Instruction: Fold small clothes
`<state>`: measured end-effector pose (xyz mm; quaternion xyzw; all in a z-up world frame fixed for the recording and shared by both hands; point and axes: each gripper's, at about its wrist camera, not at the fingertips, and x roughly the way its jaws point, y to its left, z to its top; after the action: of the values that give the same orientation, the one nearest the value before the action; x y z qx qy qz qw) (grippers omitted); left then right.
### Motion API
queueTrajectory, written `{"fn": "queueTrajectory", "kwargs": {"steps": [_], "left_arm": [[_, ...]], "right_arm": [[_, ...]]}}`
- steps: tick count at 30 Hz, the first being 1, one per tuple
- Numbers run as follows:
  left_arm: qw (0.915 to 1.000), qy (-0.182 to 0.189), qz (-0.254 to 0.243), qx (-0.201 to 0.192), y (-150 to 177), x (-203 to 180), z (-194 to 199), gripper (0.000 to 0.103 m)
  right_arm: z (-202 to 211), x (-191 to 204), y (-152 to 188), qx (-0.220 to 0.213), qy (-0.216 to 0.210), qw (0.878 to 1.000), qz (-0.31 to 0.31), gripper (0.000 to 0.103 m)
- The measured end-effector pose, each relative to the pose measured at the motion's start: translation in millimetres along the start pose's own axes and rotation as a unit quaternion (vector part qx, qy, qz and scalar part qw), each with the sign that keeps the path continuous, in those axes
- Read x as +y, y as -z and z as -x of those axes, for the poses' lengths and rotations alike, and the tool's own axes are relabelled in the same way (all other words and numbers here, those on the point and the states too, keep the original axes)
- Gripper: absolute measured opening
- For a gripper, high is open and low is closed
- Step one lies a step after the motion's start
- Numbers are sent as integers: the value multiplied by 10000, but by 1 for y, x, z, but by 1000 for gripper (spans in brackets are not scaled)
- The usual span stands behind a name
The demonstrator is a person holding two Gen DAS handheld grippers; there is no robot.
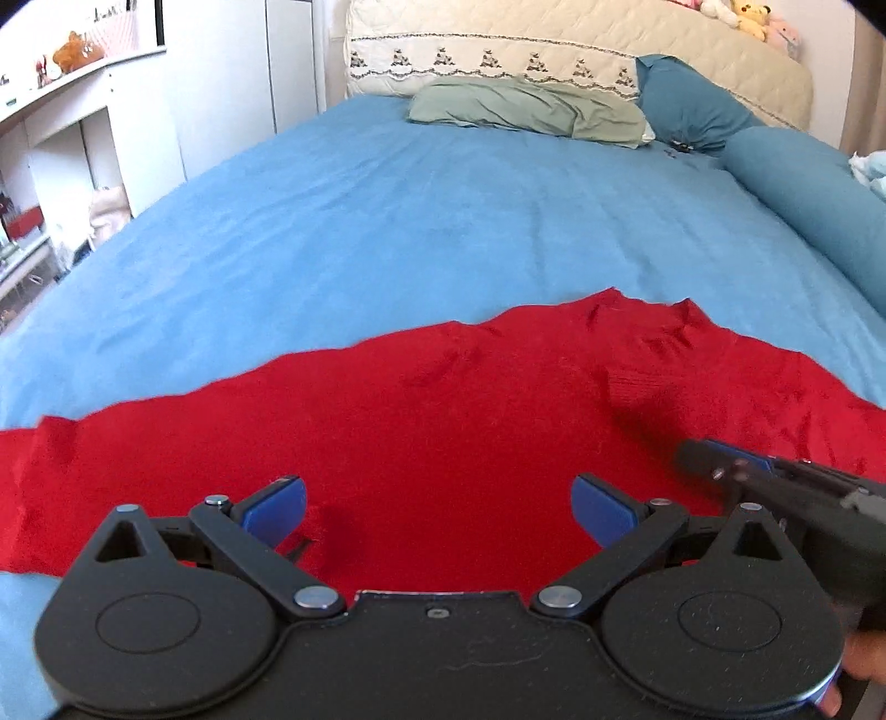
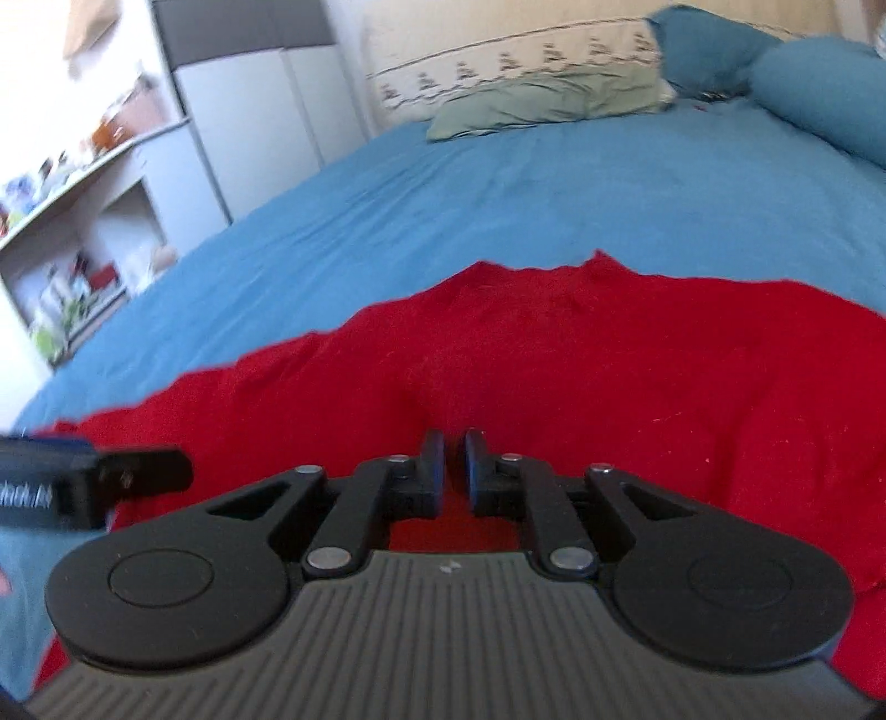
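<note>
From the left wrist camera, a red knitted garment [image 1: 421, 421] is lying spread flat across the near part of a bed covered with a light blue sheet [image 1: 387, 221]. The left gripper [image 1: 438, 501] is hovering low over the garment's near edge, its two blue-padded fingers [image 1: 277, 507] standing wide apart with nothing between them. The right gripper [image 1: 720, 465] is reaching in from the right side, blurred, just above the cloth. At the head of the bed a pale green pillow [image 1: 526, 105] is lying beside a teal bolster [image 1: 819, 205], with a cream quilted headboard cover [image 1: 554, 44] behind them.

From the right wrist camera, the red knitted garment [image 2: 554, 354] is filling the foreground. The right gripper [image 2: 454, 471] is sitting over it with its fingers [image 2: 434, 465] drawn nearly together, a narrow gap showing between the pads; whether any cloth is pinched there I cannot tell. The left gripper [image 2: 111, 476] is showing at the left edge, blurred.
</note>
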<state>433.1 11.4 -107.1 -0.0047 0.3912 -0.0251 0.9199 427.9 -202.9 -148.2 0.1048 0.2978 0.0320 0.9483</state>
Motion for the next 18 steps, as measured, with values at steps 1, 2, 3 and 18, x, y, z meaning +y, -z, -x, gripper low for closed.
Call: {"fn": "queueTrajectory", "kwargs": {"steps": [1,2,3,18], "left_arm": [[10000,55,37,7,-5,-1,-3,103],[9999,86,67,-3,-6,-3,-3,103],[9999,139,86,-10,-4,-6,-2,103],[9922,1137,508,57,5,-81,-37,86]], "right_arm": [[4,2,-1,-41,54,9998,171,55],[10,3,-1,-162,173,9991,338,78],[20,3,-1,-334,333,9976,504,92],[158,-143,39,-243,1716,9847,156,103]]}}
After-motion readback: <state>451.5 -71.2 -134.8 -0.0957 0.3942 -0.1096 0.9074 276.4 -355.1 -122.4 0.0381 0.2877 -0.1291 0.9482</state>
